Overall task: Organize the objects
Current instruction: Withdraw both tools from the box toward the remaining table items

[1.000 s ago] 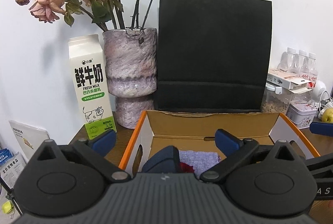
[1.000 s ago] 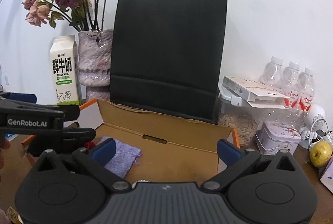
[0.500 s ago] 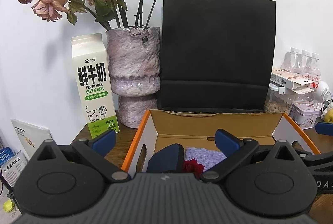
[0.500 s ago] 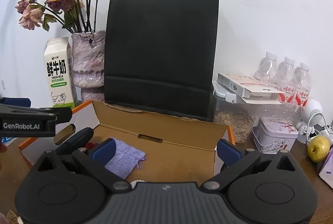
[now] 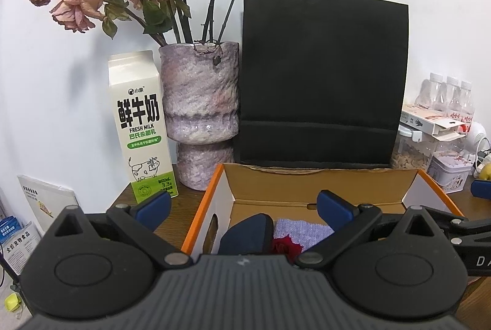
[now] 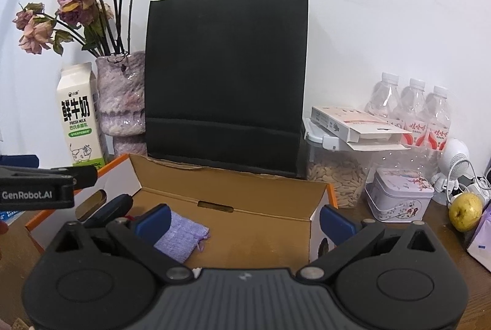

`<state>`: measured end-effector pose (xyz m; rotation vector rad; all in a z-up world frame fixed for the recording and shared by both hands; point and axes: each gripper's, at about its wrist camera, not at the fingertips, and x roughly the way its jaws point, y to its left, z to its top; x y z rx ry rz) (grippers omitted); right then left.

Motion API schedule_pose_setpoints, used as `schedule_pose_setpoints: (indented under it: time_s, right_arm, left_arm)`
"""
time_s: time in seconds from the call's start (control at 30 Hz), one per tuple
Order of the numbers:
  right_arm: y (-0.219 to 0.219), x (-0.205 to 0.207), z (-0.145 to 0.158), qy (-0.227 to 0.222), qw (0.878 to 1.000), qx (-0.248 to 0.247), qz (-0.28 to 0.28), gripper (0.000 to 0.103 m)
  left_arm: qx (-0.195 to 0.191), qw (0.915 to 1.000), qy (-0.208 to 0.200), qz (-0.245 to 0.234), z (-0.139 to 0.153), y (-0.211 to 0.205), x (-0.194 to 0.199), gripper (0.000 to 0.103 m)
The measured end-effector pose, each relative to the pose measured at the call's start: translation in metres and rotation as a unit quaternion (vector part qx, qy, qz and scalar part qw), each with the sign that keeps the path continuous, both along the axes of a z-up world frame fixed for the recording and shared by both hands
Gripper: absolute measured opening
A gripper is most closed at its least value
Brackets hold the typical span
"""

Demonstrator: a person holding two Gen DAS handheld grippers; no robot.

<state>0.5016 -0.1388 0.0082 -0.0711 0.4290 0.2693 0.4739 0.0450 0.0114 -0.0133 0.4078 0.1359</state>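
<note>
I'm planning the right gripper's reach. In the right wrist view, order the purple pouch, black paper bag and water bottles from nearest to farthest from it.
From the right gripper:
1. Purple pouch, inside the cardboard box, by the left finger.
2. Black paper bag, upright behind the box.
3. Water bottles, far right by the wall.

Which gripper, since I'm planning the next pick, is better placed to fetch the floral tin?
Right. The right gripper is open and nearest the floral tin; the left gripper hangs over the box's left end.
</note>
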Motion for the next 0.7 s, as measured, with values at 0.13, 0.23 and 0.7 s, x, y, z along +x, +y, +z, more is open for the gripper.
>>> schedule_pose_setpoints:
  time_s: [0.13, 0.23, 0.7]
  right_arm:
    - [-0.002, -0.004, 0.005, -0.005, 1.0, 0.006, 0.001, 0.103]
    - [-0.004, -0.009, 0.01, -0.009, 1.0, 0.009, 0.002, 0.103]
    - [-0.017, -0.036, 0.028, -0.027, 0.999, 0.023, 0.005, 0.103]
  left_arm:
    - [-0.002, 1.0, -0.006, -0.001, 0.004, 0.001, -0.004, 0.103]
    - [-0.003, 0.9999, -0.012, -0.002, 0.008, 0.001, -0.009, 0.103]
    - [-0.001, 0.9994, -0.033, 0.004, 0.02, 0.004, -0.047, 0.103]
